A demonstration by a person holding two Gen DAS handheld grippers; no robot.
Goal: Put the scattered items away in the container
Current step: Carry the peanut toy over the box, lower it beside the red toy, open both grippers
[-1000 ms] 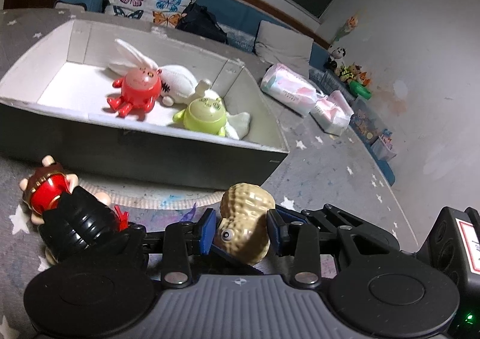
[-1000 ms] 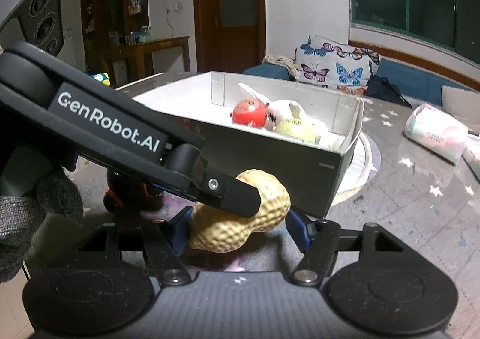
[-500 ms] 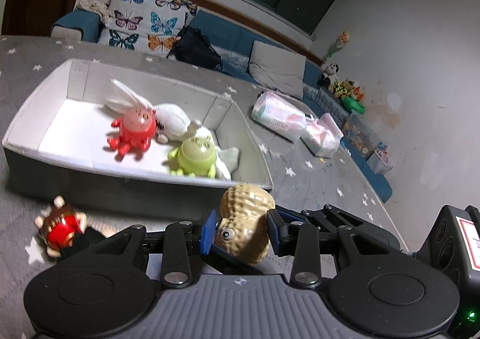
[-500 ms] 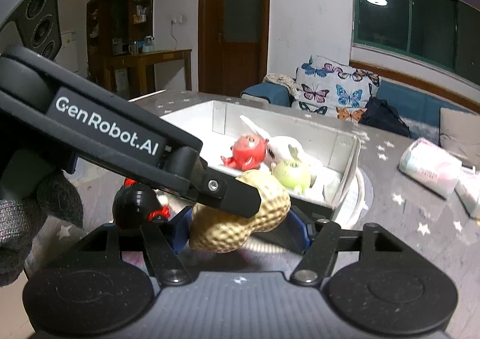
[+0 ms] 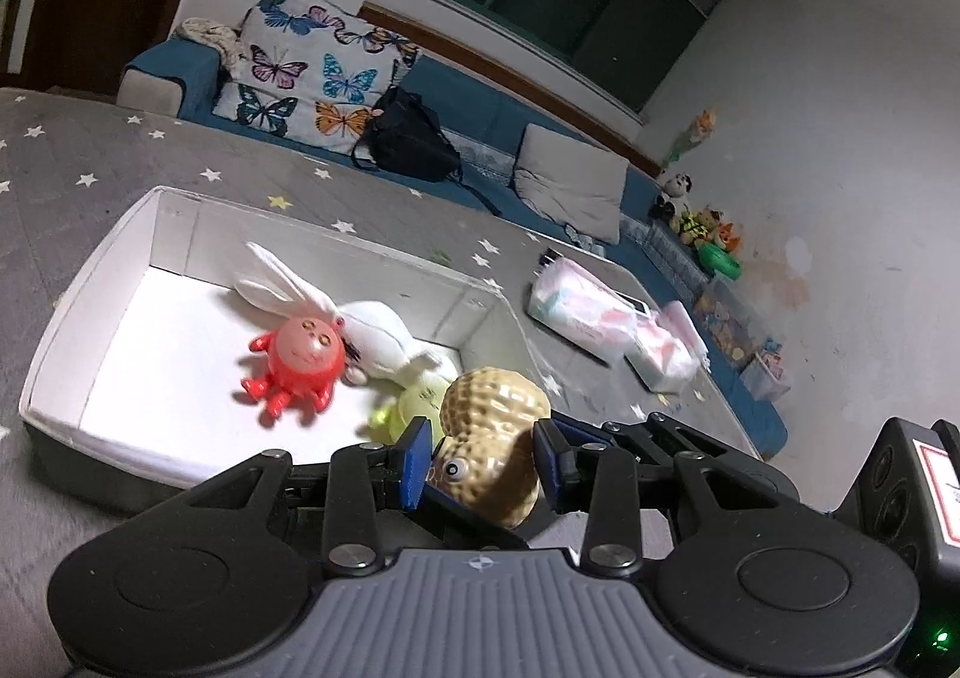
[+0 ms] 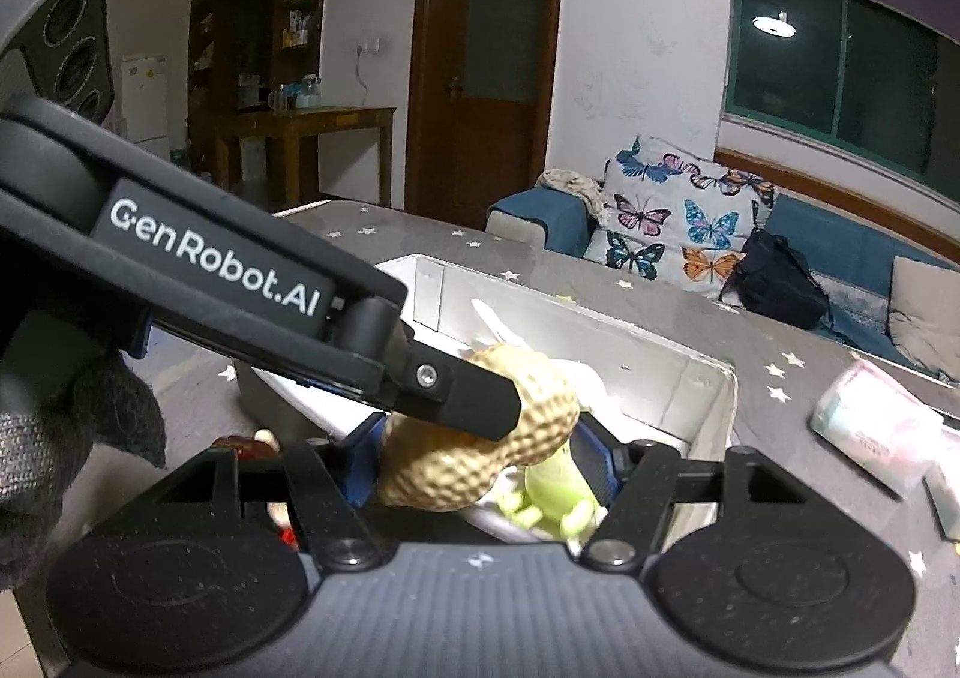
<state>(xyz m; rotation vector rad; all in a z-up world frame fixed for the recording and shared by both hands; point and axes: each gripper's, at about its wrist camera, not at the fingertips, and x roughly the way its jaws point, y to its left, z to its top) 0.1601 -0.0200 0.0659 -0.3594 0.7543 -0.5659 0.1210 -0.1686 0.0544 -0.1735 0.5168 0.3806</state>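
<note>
- Step: carrying the peanut (image 5: 489, 438) to the box (image 5: 90, 282). It's off the table (image 5: 72, 150), and we judge it's about over the near wall, at the green toy's (image 6: 552, 486) corner.
- Left gripper (image 5: 483, 453): jaws narrow, blue pads clamped on both sides of the peanut, eye side facing the camera.
- Right gripper (image 6: 480, 456): jaws about half open. The pads flank the same peanut and look to be pressing it; the contact on its right pad is hard to confirm. The left finger lies across the top of the peanut in this view.
- So it reads to us as a two-gripper hold on one toy.
- Already in the box: red toy (image 5: 303, 363), white rabbit (image 5: 372, 330) and the green toy, all bunched at the near right end. The far left floor is bare.
- Not done: a small brown-red figure (image 6: 258, 441) sits on the table just outside the box.
- Next, as we see it: go forward past the wall, drop low over bare floor, and open both sets of jaws together.
- If only one side lets go, the peanut may twist or roll. Avoid landing it on the green toy.
- Then we fetch the figure.
</note>
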